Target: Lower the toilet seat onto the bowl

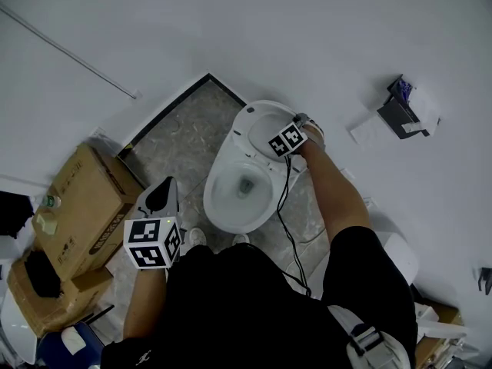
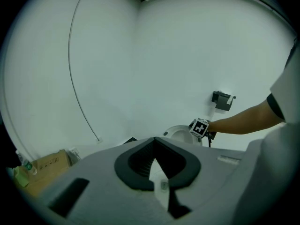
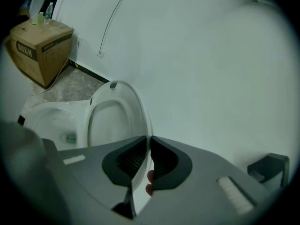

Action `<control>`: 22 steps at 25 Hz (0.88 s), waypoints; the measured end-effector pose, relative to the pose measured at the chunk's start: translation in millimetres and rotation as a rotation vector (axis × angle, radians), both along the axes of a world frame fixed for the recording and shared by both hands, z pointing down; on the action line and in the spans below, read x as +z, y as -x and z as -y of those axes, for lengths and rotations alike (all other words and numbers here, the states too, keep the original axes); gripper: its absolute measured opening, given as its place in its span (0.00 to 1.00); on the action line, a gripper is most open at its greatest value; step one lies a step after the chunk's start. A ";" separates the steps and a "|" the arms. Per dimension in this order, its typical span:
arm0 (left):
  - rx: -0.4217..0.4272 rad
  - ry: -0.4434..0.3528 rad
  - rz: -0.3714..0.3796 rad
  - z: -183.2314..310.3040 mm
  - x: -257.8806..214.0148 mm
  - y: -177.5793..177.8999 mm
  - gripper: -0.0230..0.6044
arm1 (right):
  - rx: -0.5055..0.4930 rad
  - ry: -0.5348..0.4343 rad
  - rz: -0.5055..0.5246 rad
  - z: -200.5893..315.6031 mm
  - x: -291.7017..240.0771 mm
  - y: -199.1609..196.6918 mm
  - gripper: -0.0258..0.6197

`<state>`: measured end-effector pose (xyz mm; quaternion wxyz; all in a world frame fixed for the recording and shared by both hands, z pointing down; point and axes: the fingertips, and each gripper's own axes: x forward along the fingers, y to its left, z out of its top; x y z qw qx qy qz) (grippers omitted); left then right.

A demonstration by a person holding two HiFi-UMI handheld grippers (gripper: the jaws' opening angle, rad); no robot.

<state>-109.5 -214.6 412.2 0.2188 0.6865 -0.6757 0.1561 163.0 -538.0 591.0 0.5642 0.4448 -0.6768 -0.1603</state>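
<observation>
Head cam looks almost straight down from up top, with the whole toilet (image 1: 240,187) below it. The cam on the left claw (image 2: 154,143) hangs well back and faces the white wall (image 2: 154,55), so the toilet's small and far off there. The cam on the right claw (image 3: 149,144) sits right up against the raised toilet seat (image 3: 117,118), looking across the bowl (image 3: 51,121). All three catch the toilet and the cardboard box (image 1: 81,206).
</observation>
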 end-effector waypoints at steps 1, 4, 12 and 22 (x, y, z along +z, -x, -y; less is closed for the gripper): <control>0.003 0.000 -0.002 -0.5 0.5 0.6 0.05 | -0.007 0.006 -0.007 -2.8 -0.7 1.1 0.10; 0.016 0.002 -0.007 -2.1 3.1 -0.2 0.05 | -0.031 0.022 -0.007 -13.9 -2.0 4.5 0.10; 0.055 -0.005 -0.034 -2.2 7.3 -0.1 0.05 | -0.069 0.077 0.053 -54.4 -8.0 20.3 0.11; 0.098 0.005 -0.069 -2.6 14.2 -1.6 0.05 | -0.152 0.189 0.170 -142.4 -2.0 48.3 0.13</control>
